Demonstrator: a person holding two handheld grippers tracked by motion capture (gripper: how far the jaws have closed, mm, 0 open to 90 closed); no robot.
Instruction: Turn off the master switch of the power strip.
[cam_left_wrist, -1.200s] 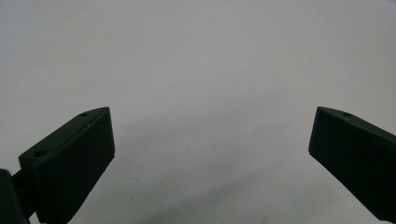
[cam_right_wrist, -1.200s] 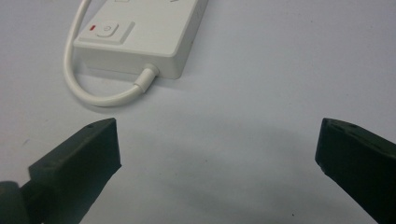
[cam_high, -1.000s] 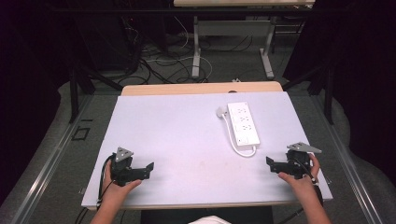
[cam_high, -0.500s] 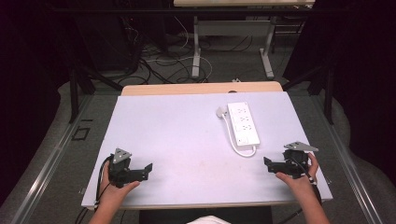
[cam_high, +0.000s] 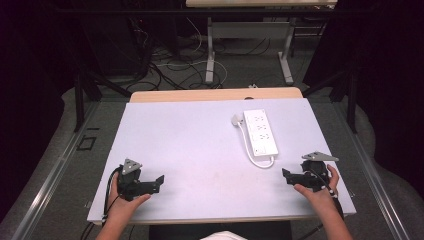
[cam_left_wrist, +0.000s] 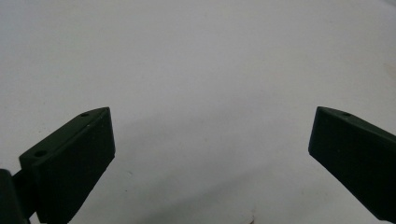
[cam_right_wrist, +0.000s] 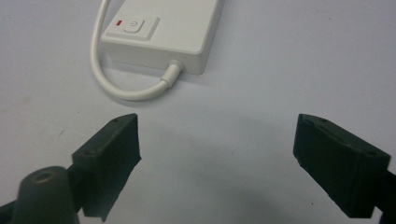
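**Both grippers low at the near edge, power strip at the far right**

The white power strip (cam_high: 260, 132) lies on the right half of the table (cam_high: 200, 145), its cord (cam_high: 248, 145) looping along its left side to a plug (cam_high: 236, 120). The right gripper (cam_high: 286, 175) sits near the front right corner, fingers (cam_right_wrist: 109, 154) wide apart and holding nothing, the strip's switch end just ahead. The left gripper (cam_high: 159, 181) rests near the front left corner, fingers (cam_left_wrist: 77, 158) likewise spread over bare surface. A broad open stretch lies between them.

A white power strip (cam_high: 260, 132) lies on the white table (cam_high: 190, 145) (its cord (cam_high: 246, 142) looping alongside), with tangled cables (cam_high: 175, 62) on the floor beyond.
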